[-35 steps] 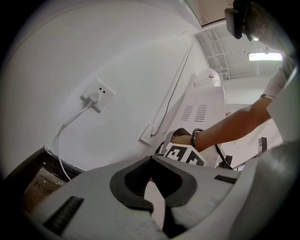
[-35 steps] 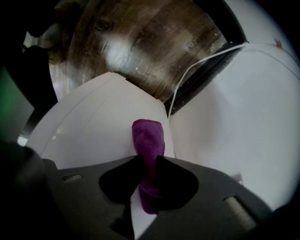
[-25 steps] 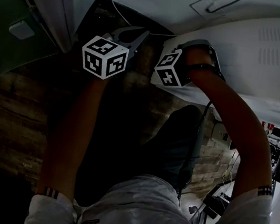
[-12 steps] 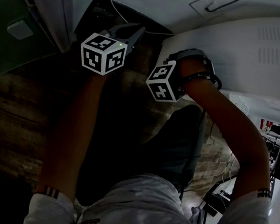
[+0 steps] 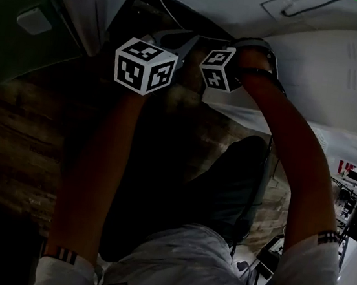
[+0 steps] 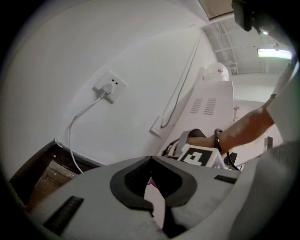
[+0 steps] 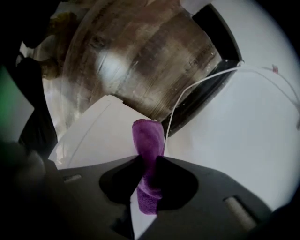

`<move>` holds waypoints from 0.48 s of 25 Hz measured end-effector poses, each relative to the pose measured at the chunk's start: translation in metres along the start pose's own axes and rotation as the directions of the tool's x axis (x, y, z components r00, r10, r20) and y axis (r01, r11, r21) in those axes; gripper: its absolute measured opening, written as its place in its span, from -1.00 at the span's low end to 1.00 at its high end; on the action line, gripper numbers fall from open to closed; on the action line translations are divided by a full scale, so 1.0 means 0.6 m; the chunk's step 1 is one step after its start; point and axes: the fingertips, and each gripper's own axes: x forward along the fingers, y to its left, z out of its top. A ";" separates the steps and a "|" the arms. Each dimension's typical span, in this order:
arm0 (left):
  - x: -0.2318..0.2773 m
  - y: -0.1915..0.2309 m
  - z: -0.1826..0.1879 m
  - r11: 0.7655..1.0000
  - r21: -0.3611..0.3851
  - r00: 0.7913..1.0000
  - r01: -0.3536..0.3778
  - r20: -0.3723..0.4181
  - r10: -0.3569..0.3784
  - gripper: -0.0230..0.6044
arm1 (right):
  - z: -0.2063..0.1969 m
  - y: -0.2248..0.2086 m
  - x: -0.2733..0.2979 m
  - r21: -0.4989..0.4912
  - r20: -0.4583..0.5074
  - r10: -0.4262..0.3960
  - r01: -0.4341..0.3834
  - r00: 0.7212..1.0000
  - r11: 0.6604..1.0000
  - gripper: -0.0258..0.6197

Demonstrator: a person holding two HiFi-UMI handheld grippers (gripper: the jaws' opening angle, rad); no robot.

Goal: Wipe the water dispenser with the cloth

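The purple cloth (image 7: 149,139) stands up folded between the jaws of my right gripper (image 7: 149,160), which is shut on it. Just beyond the cloth lies the white water dispenser (image 7: 96,137), its edge next to the wall. In the head view the dispenser (image 5: 331,74) fills the upper right, and my right gripper (image 5: 232,59) is held against its near-left side; the cloth is hidden there. My left gripper (image 5: 179,39) hovers beside it over the floor, jaws shut with nothing in them (image 6: 150,158). It looks at the wall and the dispenser's vented side (image 6: 212,96).
A wall socket (image 6: 108,86) with a white cable (image 6: 75,126) running down to the dark skirting board (image 5: 150,8). Wooden floor (image 5: 30,126) lies below. My legs and torso fill the lower middle of the head view. Equipment stands at the far right (image 5: 355,214).
Both grippers have shifted up and away from me in the head view. The right one dipped lower-left half a second ago, then rose along the dispenser's side.
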 end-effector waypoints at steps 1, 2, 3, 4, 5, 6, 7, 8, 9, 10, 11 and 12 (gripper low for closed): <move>0.001 -0.006 -0.006 1.000 0.019 1.000 0.009 -0.024 -0.008 -0.93 | 0.000 -0.004 0.008 0.011 0.000 0.000 0.000 1.000 1.000 -0.64; 0.002 -0.011 -0.011 0.999 0.035 0.999 0.018 -0.044 -0.017 -0.93 | -0.001 -0.008 0.014 0.020 0.001 -0.001 0.001 1.000 1.000 -0.64; 0.002 -0.015 -0.015 0.998 0.049 0.998 0.027 -0.061 -0.024 -0.93 | -0.001 -0.011 0.020 0.027 0.002 -0.003 0.003 1.000 1.000 -0.64; 0.003 -0.017 -0.017 0.998 0.059 0.997 0.034 -0.075 -0.030 -0.93 | 0.000 -0.017 0.025 0.032 0.005 -0.008 0.008 1.000 0.999 -0.64; 0.004 -0.017 -0.017 0.997 0.068 0.996 0.039 -0.086 -0.033 -0.93 | 0.002 -0.023 0.031 0.036 0.008 -0.013 0.013 1.000 0.999 -0.64; 0.005 -0.015 -0.015 0.996 0.074 0.995 0.042 -0.093 -0.035 -0.93 | 0.005 -0.030 0.037 0.039 0.012 -0.019 0.019 1.000 0.999 -0.64; 0.007 -0.012 -0.013 0.996 0.080 0.995 0.044 -0.097 -0.036 -0.93 | 0.009 -0.038 0.045 0.042 0.014 -0.026 0.025 1.000 0.999 -0.64; 0.008 -0.010 -0.011 0.995 0.084 0.994 0.047 -0.099 -0.038 -0.93 | 0.014 -0.046 0.054 0.045 0.015 -0.030 0.030 0.999 0.999 -0.64; 0.009 -0.007 -0.010 0.995 0.087 0.994 0.050 -0.099 -0.041 -0.93 | 0.019 -0.054 0.063 0.049 0.015 -0.033 0.032 0.999 0.998 -0.64; 0.009 -0.004 -0.011 0.995 0.086 0.994 0.053 -0.100 -0.044 -0.93 | 0.023 -0.060 0.073 0.053 0.014 -0.033 0.033 0.999 0.998 -0.64; 0.010 0.001 -0.012 0.995 0.082 0.994 0.054 -0.100 -0.046 -0.93 | 0.026 -0.066 0.083 0.056 0.011 -0.031 0.031 0.999 0.998 -0.64; 0.010 0.006 -0.015 0.996 0.075 0.994 0.053 -0.098 -0.046 -0.93 | 0.028 -0.069 0.092 0.057 0.007 -0.028 0.027 1.000 0.998 -0.64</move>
